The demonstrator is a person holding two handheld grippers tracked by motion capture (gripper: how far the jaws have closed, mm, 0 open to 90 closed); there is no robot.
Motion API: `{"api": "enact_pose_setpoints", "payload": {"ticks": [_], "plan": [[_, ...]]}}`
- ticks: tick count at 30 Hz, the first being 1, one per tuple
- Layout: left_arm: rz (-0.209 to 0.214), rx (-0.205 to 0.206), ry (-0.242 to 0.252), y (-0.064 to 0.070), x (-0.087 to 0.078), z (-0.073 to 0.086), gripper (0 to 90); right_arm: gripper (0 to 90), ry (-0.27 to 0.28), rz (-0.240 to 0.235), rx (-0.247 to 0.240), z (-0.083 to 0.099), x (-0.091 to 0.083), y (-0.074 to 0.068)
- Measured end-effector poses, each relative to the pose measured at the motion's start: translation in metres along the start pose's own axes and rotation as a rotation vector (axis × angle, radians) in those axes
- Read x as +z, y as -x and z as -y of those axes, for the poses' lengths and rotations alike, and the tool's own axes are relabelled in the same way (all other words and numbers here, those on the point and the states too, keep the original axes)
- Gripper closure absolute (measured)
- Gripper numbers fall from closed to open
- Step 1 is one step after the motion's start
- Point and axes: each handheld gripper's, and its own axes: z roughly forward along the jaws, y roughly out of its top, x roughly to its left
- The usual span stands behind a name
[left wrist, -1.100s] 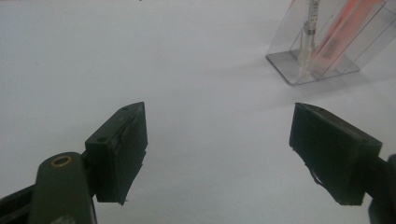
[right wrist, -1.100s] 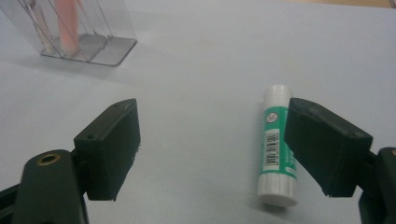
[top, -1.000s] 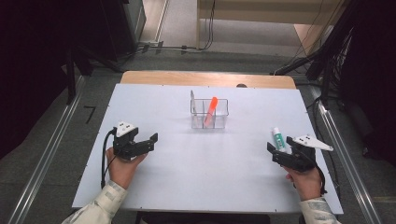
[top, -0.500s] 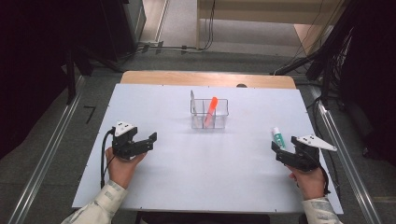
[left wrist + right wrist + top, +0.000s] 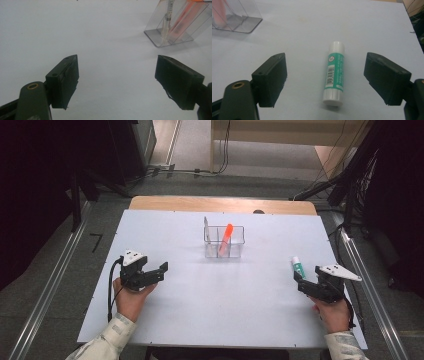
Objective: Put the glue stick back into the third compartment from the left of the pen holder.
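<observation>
Right gripper (image 5: 325, 80): jaws spread wide, nothing held, set low over the white table (image 5: 200, 320). Between and just ahead of them lies the green-and-white cylindrical glue stick (image 5: 334, 73), flat on the table, its long axis running away from the jaws roughly along their line of reach, rounded white cap at the far end, flat base nearest; it sits slightly nearer the right-hand jaw than the left, touching neither. Judged: a short advance would bracket the barrel across its width. Left gripper (image 5: 117, 85): jaws equally wide, empty, bare table between them, well apart from the stick. Beyond, up and to its right: clear plastic divided holder (image 5: 175, 27) with an orange marker (image 5: 182, 20) standing inside.
</observation>
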Motion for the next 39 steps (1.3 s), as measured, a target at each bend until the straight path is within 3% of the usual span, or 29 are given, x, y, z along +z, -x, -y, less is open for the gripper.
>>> {"api": "enact_pose_setpoints", "payload": {"ticks": [19, 39], "plan": [[0.004, -0.019, -0.002, -0.002, -0.001, 0.001, 19.8, 22.0, -0.056, 0.046, 0.010, -0.008, 0.032, 0.010], [0.011, -0.026, -0.006, -0.003, 0.000, 0.001, 20.0, 25.9, -0.107, 0.038, 0.034, -0.009, 0.058, 0.019]]}}
